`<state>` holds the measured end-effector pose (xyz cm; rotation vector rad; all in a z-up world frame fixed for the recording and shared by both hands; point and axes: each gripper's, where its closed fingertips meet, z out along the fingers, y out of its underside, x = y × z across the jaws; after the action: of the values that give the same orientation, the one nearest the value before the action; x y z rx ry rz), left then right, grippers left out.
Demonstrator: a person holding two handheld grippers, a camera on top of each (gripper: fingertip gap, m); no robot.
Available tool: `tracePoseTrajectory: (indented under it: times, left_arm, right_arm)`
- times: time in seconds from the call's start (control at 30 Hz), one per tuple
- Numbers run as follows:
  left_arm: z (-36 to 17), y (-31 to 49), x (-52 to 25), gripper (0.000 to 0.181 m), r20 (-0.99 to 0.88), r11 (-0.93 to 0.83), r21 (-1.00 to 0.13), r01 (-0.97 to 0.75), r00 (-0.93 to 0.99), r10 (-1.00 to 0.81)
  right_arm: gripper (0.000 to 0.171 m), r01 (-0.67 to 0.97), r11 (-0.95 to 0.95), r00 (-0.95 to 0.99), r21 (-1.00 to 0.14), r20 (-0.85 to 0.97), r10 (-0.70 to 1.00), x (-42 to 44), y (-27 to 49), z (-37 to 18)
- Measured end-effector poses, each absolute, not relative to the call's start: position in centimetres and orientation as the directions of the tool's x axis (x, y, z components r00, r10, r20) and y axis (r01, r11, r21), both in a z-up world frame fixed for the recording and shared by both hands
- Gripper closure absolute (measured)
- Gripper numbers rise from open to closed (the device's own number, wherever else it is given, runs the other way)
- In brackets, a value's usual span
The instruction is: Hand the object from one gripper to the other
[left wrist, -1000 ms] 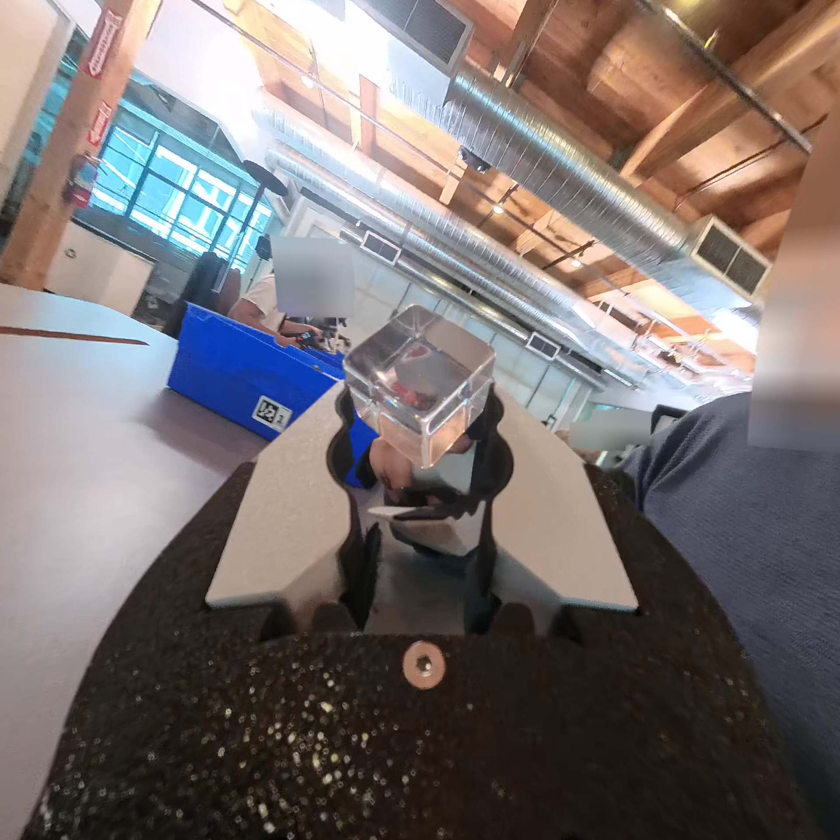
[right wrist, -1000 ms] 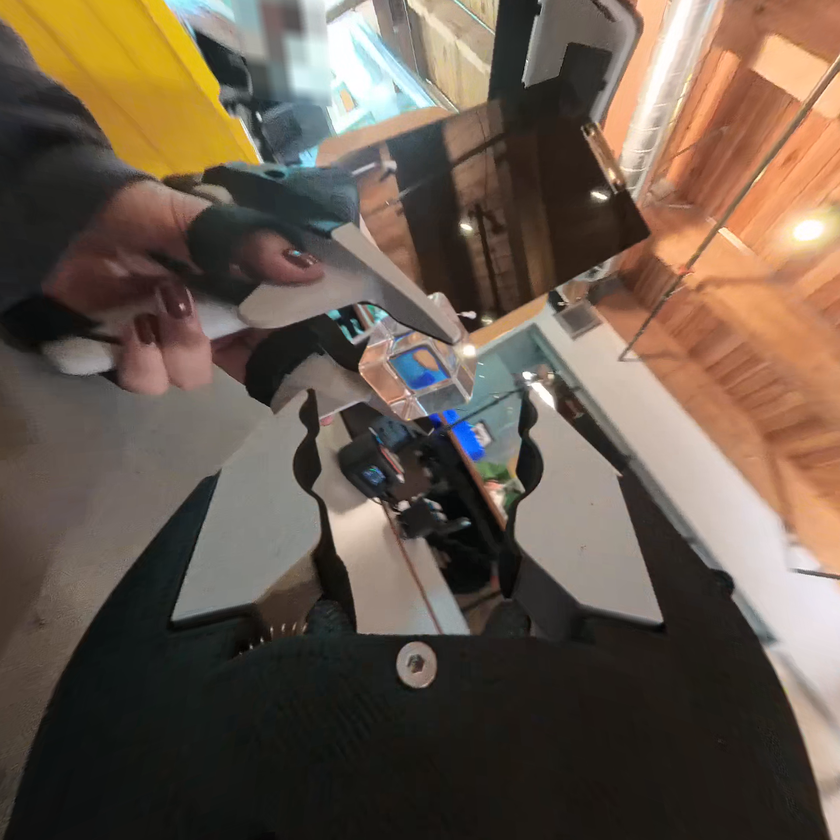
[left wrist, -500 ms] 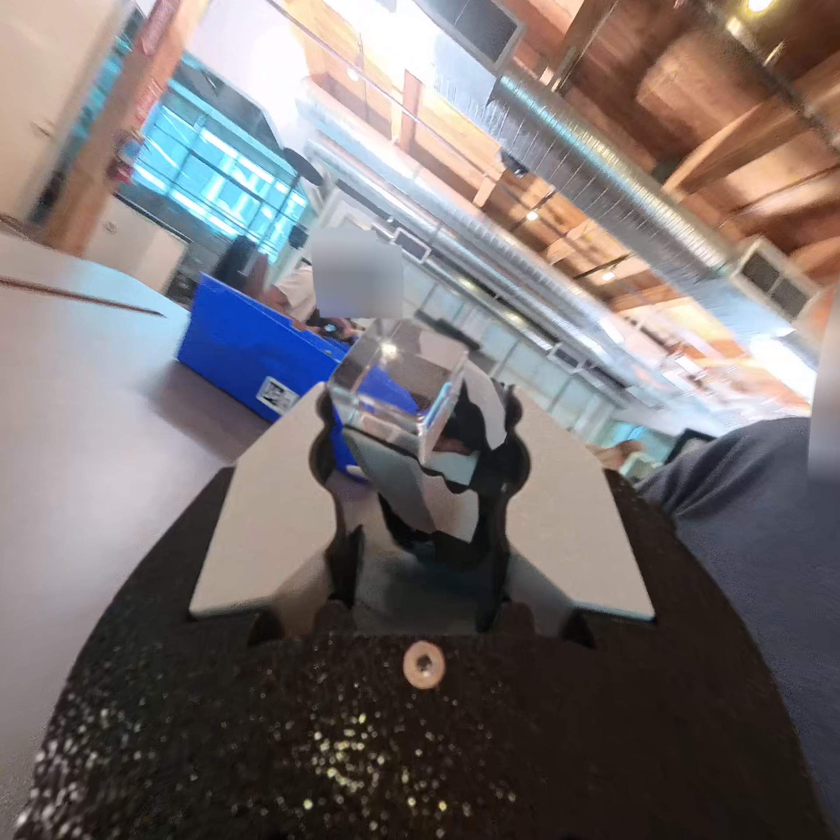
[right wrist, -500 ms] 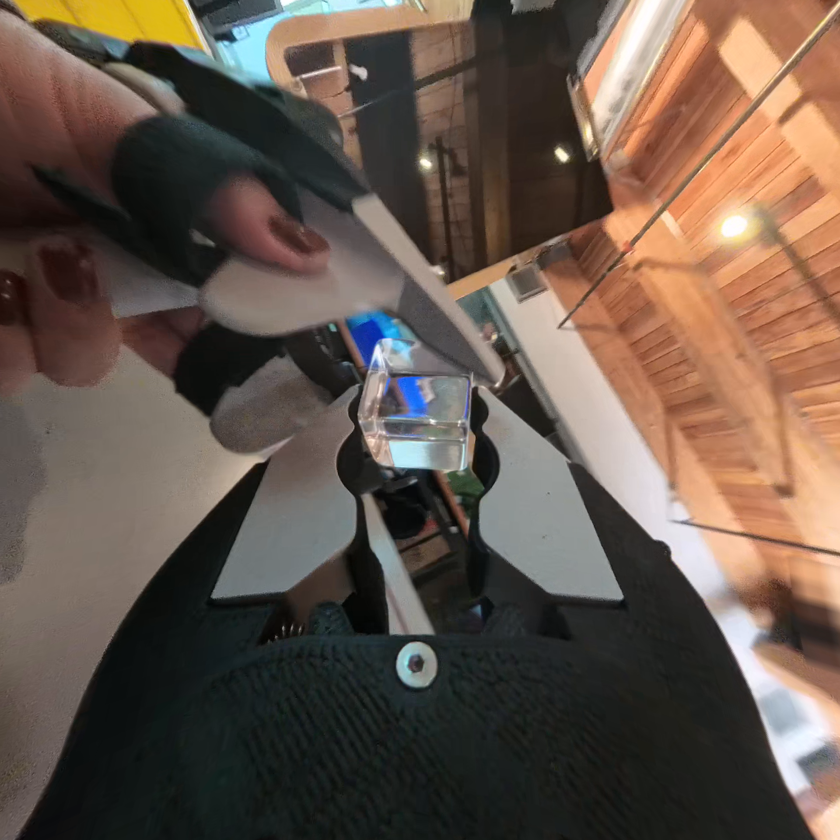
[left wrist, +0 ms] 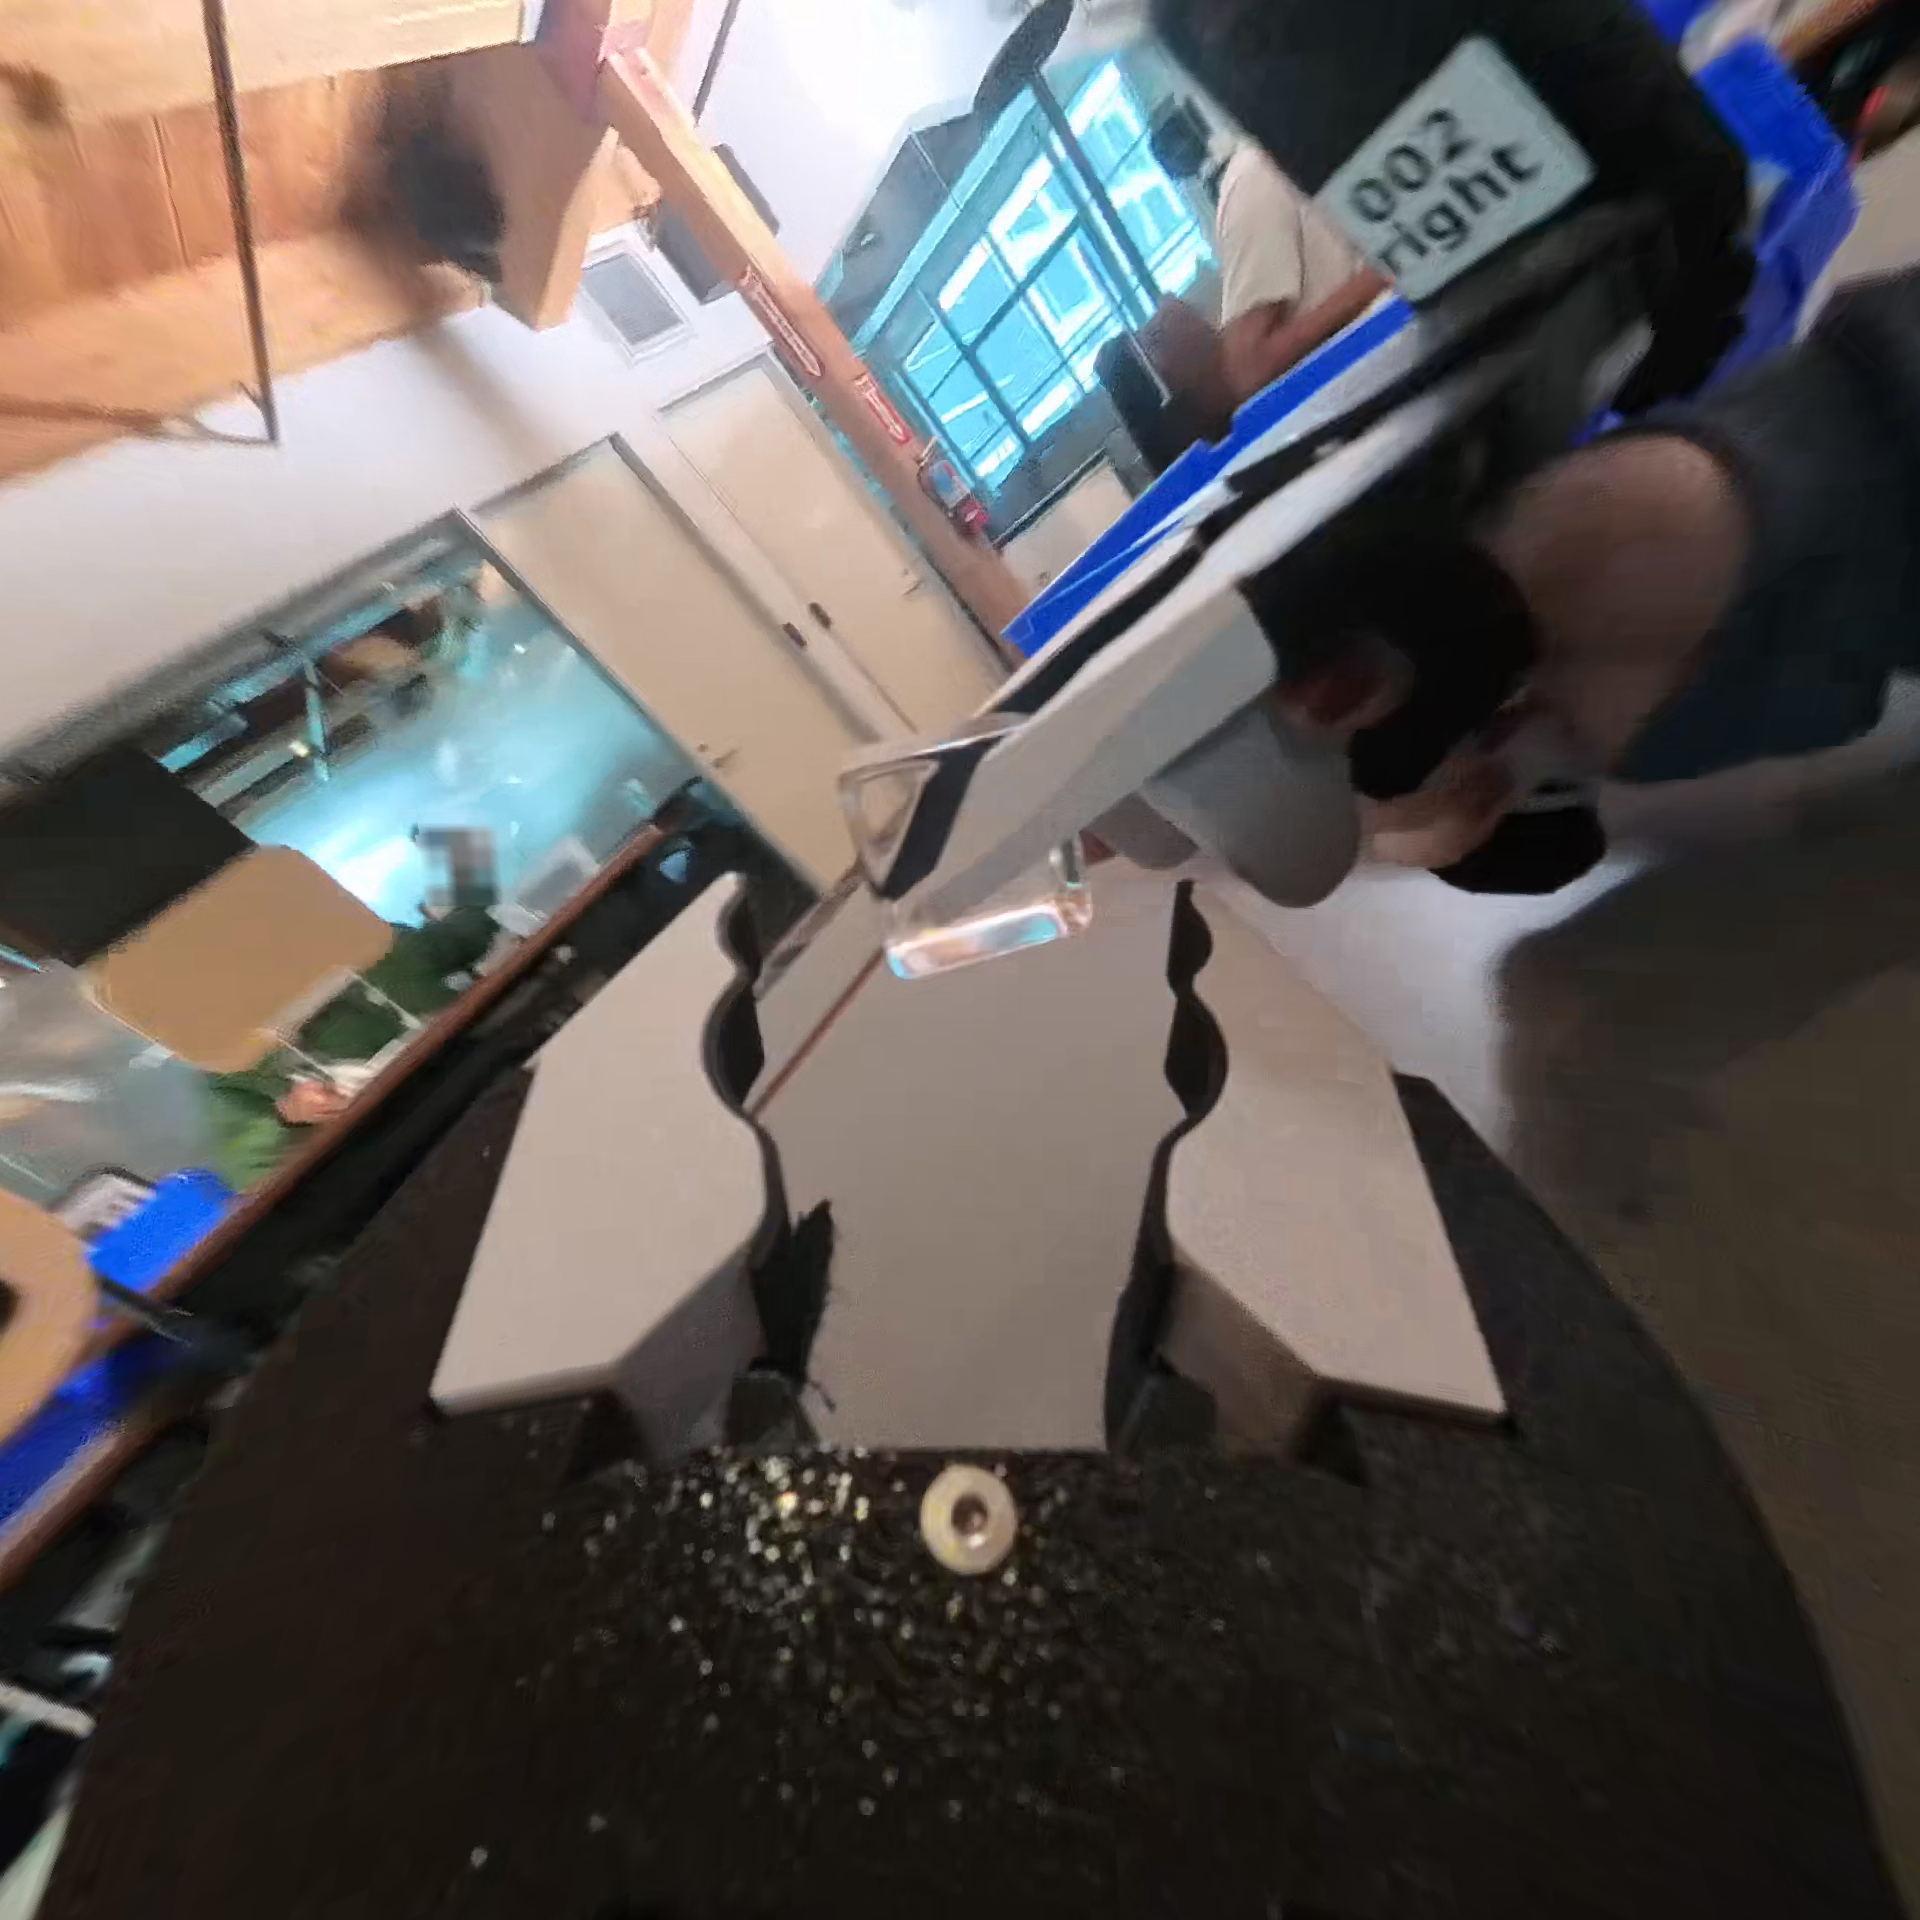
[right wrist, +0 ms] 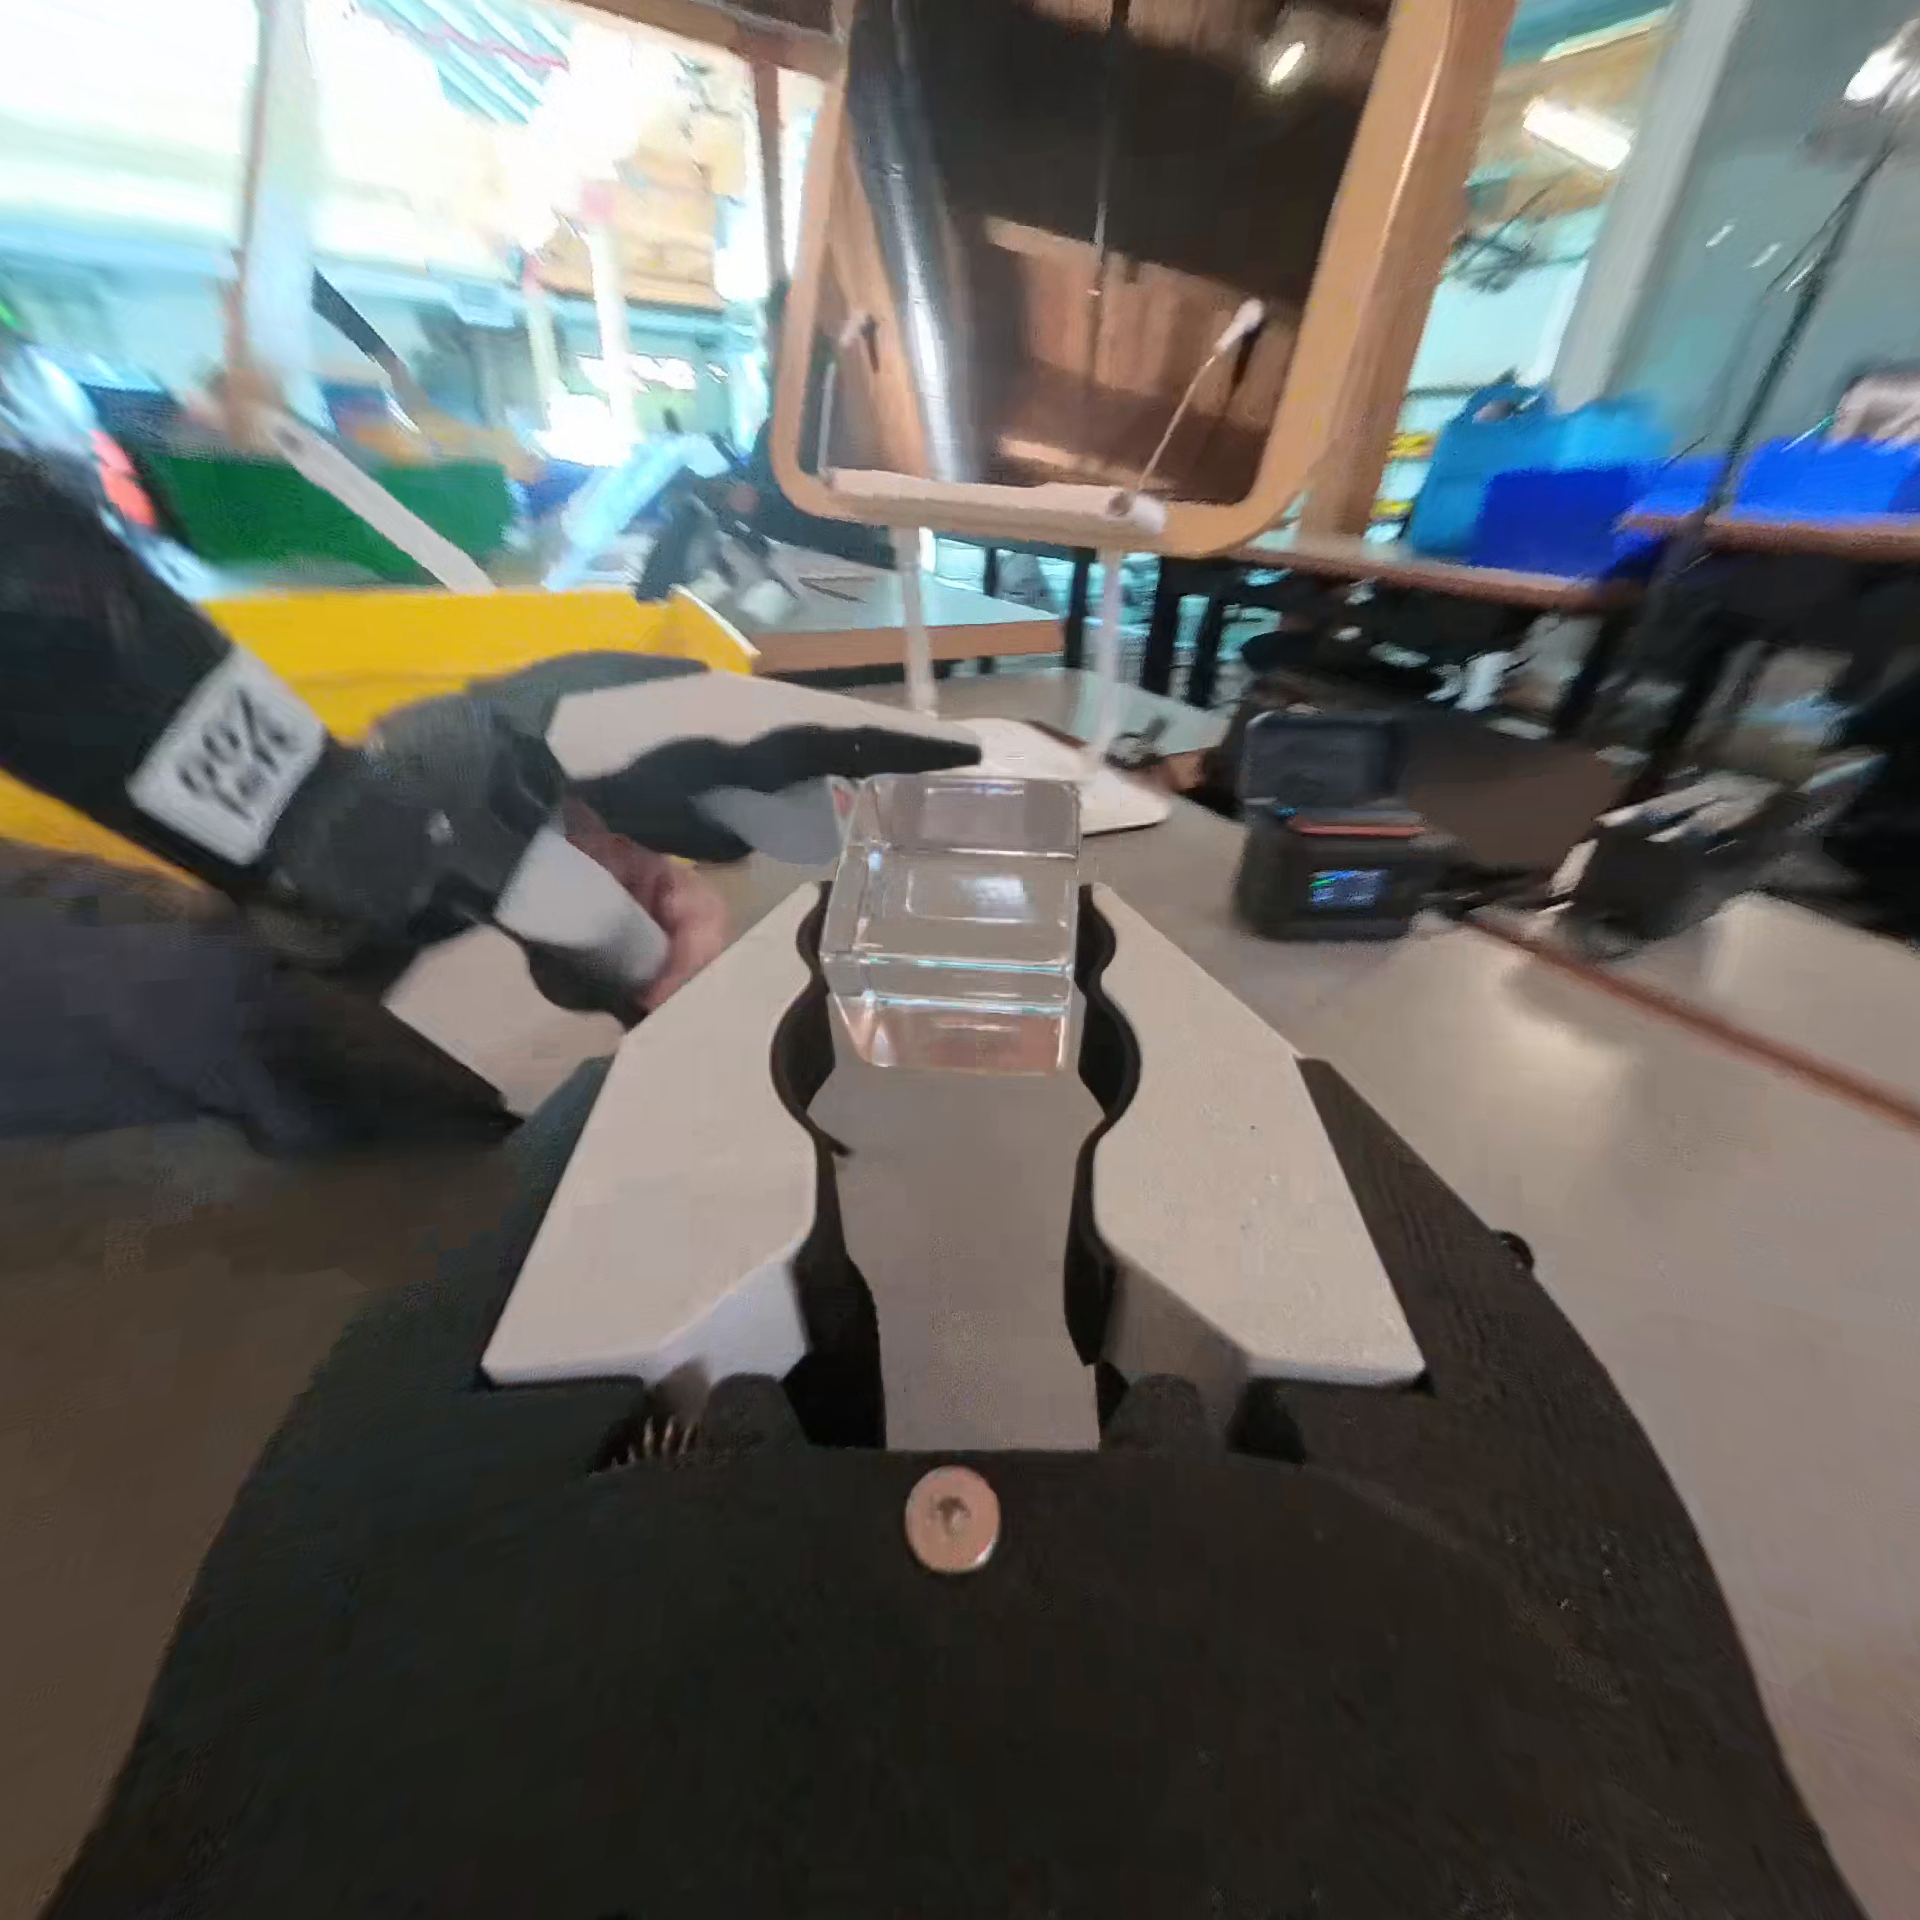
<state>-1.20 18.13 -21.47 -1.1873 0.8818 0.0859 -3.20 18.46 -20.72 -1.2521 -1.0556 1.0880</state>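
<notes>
I see a clear cube [right wrist: 951,925], glassy and colourless with bevelled edges, sitting level and upright off the table, pinched at its left and right faces between the tips of the right gripper [right wrist: 951,935]. In my left view the cube [left wrist: 982,914] shows just beyond the near fingertips, partly hidden by a finger.
</notes>
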Motion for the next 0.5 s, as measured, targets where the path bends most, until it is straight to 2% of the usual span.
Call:
tracePoseTrajectory:
  times: [0.1,0.2,0.27,0.37,0.43,0.5]
  left_arm:
    - [-21.1,17.7,-0.7,0.119,-0.679,0.444,-0.724,-0.528,0.659,-0.323]
    - [-21.0,17.9,-1.1,0.126,-0.669,0.427,-0.734,-0.528,0.672,-0.318]
    - [-21.3,17.8,-0.8,0.134,-0.66,0.421,-0.745,-0.518,0.664,-0.351]
    - [-21.4,18.2,-0.7,0.135,-0.627,0.37,-0.778,-0.508,0.672,-0.394]
    - [-21.5,18.4,-0.9,0.136,-0.548,0.326,-0.836,-0.442,0.707,-0.446]
    - [-21.3,18.8,-1.7,0.135,-0.428,0.268,-0.903,-0.336,0.758,-0.492]
  right_arm:
    - [0.127,-0.076,-0.158,0.059,-0.984,-0.163,0.985,-3.8,17.3,-20.9]
    - [0.127,-0.084,-0.226,0.011,-0.97,-0.228,0.974,-4.0,16.9,-21.0]
    - [0.127,-0.085,-0.242,-0.001,-0.967,-0.243,0.97,-4.0,16.8,-21.0]
    - [0.127,-0.096,-0.237,0.008,-0.967,-0.239,0.971,-3.8,17.2,-21.0]
    - [0.124,-0.164,-0.208,0.033,-0.964,-0.216,0.976,-3.4,17.6,-20.1]
    - [0.114,-0.244,-0.151,0.084,-0.958,-0.176,0.981,-2.5,18.3,-18.8]
